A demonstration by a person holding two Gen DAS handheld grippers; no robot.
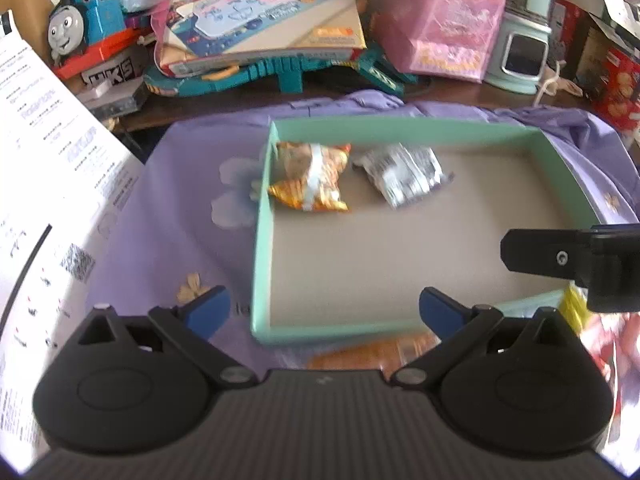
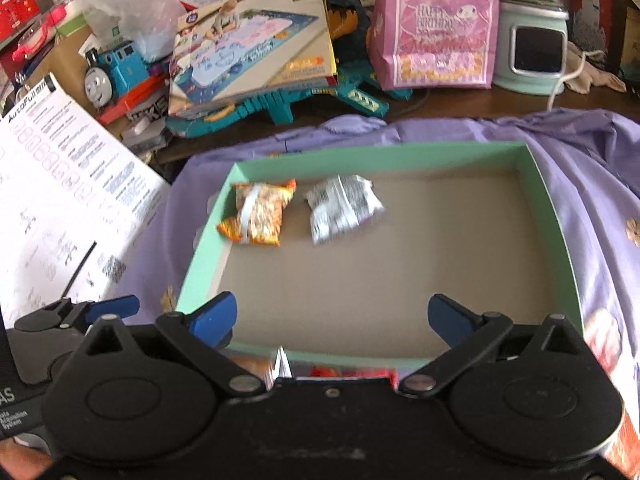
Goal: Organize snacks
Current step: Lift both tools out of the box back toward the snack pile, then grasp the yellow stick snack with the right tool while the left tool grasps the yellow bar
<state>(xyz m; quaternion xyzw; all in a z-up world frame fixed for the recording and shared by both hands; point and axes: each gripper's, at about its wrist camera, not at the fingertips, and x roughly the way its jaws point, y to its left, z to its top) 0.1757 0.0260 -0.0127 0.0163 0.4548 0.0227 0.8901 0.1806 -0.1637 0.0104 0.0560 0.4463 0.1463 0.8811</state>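
A shallow mint-green tray [image 1: 262, 216] [image 2: 400, 152] lies on a purple flowered cloth [image 1: 176, 184]. In its far left part lie an orange snack packet [image 1: 308, 178] [image 2: 260, 214] and, beside it, a silver packet [image 1: 404, 174] [image 2: 342, 208]. My left gripper [image 1: 324, 310] hovers open over the tray's near left corner with nothing in it. My right gripper [image 2: 332, 316] stands open and empty above the tray's near edge. More packets lie in front of that edge: an orange one [image 1: 376, 350] and a red one [image 2: 348, 372], both partly hidden.
A white printed sheet [image 1: 44, 168] leans at the left. Behind the tray stand a blue toy train [image 1: 80, 20], a play-mat box [image 1: 264, 16], a pink gift bag [image 2: 436, 24] and a mint appliance [image 2: 534, 48]. Red snack boxes [image 1: 612, 80] stand far right.
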